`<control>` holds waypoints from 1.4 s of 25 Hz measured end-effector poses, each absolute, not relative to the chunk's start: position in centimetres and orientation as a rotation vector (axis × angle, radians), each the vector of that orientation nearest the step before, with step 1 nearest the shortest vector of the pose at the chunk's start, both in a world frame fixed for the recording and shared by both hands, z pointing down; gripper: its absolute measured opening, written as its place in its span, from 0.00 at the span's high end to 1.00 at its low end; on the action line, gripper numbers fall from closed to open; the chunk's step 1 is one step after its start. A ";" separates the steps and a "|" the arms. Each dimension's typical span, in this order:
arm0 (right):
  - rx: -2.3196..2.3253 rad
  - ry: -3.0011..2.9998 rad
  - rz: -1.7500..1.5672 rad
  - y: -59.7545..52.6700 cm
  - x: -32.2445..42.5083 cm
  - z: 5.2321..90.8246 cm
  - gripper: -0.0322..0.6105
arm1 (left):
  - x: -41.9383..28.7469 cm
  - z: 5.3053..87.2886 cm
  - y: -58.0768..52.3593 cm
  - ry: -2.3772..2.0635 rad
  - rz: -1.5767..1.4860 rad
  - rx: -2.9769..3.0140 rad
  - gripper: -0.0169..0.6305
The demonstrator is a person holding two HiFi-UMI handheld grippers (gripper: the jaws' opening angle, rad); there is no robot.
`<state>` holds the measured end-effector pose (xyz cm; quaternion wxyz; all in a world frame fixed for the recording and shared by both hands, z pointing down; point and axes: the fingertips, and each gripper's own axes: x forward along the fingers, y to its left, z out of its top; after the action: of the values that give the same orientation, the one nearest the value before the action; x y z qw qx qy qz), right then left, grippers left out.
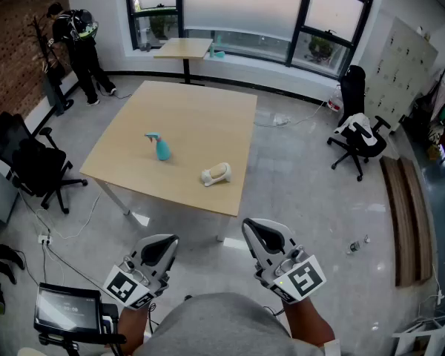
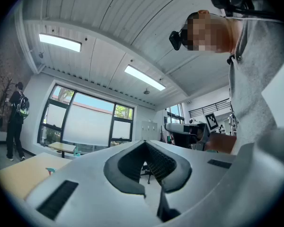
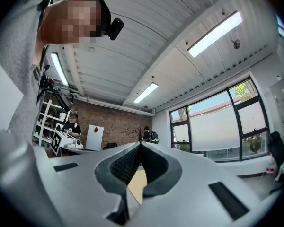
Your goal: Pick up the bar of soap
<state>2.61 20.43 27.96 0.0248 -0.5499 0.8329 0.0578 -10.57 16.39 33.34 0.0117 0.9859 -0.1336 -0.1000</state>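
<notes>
A teal spray bottle point(image 1: 160, 147) sits on the pale wooden table point(image 1: 208, 110). A black office chair point(image 1: 30, 165) stands just left of it, and a person point(image 1: 78, 39) stands by the brick wall point(image 1: 18, 43) beyond.

Grey tiled floor point(image 1: 297, 169), brick wall point(image 1: 15, 58), tall windows point(image 1: 237, 6) — black office chairs point(image 1: 30, 165).

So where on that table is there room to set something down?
The far half of the table, beyond the teal spray bottle, is bare; so is the near left corner. Only the near middle is taken, by the bottle and the soap, which lie apart.
</notes>
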 end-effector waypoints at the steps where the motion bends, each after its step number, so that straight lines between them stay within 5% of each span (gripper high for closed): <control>1: -1.699 2.575 0.180 20.5 2.7 27.9 0.94 | -10.5 33.4 16.5 -0.415 -0.312 3.075 0.97; 35: -1.805 2.479 0.103 17.6 -1.8 29.3 0.94 | -17.1 35.5 13.2 -0.331 -0.338 3.040 0.97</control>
<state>-1.81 17.62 29.34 0.0368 -0.5879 0.8074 0.0334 -17.11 13.24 35.50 0.0324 0.9876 -0.1074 -0.1100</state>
